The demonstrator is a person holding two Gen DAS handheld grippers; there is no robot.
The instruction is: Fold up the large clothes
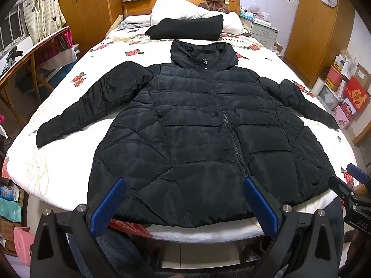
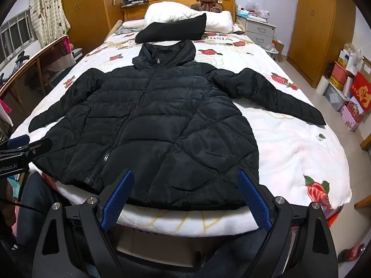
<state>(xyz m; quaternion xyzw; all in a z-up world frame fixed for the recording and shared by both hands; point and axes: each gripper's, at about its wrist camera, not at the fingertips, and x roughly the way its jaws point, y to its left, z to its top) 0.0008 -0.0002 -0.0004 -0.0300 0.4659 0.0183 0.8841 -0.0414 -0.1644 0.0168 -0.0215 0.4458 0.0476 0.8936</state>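
We see the black puffer jacket [image 1: 204,125] spread flat, front up, zipped, on the floral bed cover [image 1: 58,169], hood toward the pillows [image 1: 185,11], sleeves out. Our left gripper [image 1: 184,202] and right gripper [image 2: 186,195] hover at the hem, both spread wide, gripping nothing.

The bedspread [image 2: 289,153] carries the word "WISH", seen upside down near the pillows. The left gripper [image 2: 25,148], at the edge of the right wrist view, has lettering that looks like "enRobot.AI". The right gripper [image 1: 357,185] shows "DAS".
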